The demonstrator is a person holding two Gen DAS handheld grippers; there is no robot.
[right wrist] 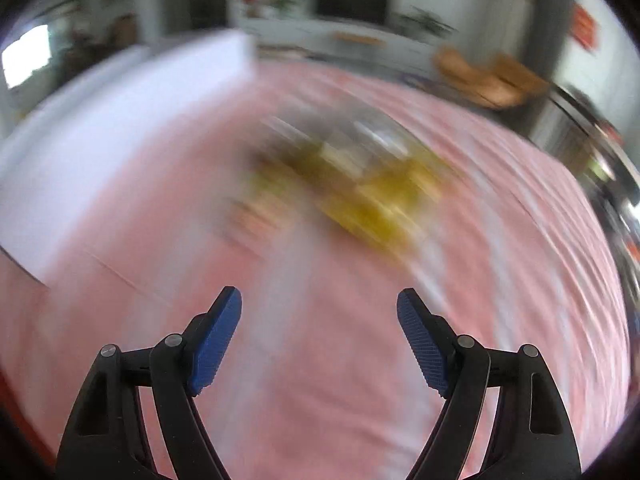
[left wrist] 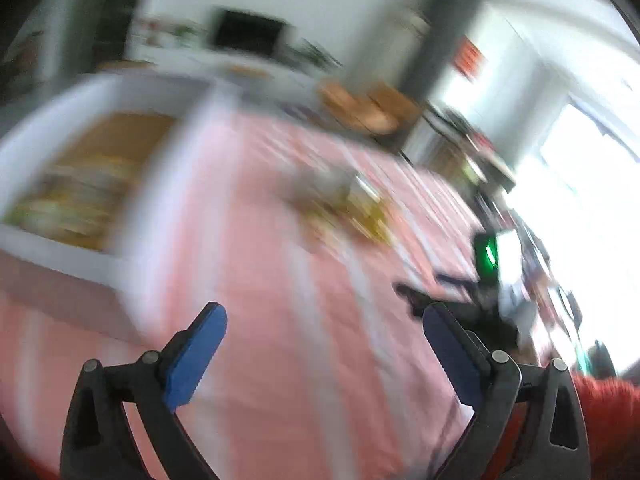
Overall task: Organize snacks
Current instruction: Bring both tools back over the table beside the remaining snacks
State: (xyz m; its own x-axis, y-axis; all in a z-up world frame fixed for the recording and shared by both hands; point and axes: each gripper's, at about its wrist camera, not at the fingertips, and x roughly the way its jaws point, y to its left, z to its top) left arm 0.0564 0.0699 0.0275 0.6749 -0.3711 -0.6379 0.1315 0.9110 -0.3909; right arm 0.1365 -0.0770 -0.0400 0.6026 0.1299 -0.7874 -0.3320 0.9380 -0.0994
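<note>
Both views are heavily blurred by motion. A loose pile of snack packets (left wrist: 344, 204), yellow and silvery, lies on the pink striped tablecloth (left wrist: 260, 320). A white box (left wrist: 132, 216) at the left holds more packets (left wrist: 76, 200). My left gripper (left wrist: 324, 312) is open over bare cloth, nothing between its blue pads. The right wrist view shows the same pile (right wrist: 360, 192) ahead of my right gripper (right wrist: 320, 300), which is open and empty above the cloth. The white box (right wrist: 120, 140) lies to its left.
The other gripper's black body with a green light (left wrist: 488, 260) shows at the right of the left wrist view, beside a red sleeve (left wrist: 612, 420). Wooden chairs (right wrist: 492, 76) stand past the table's far edge. A TV (right wrist: 352, 0) and a white cabinet line the back wall.
</note>
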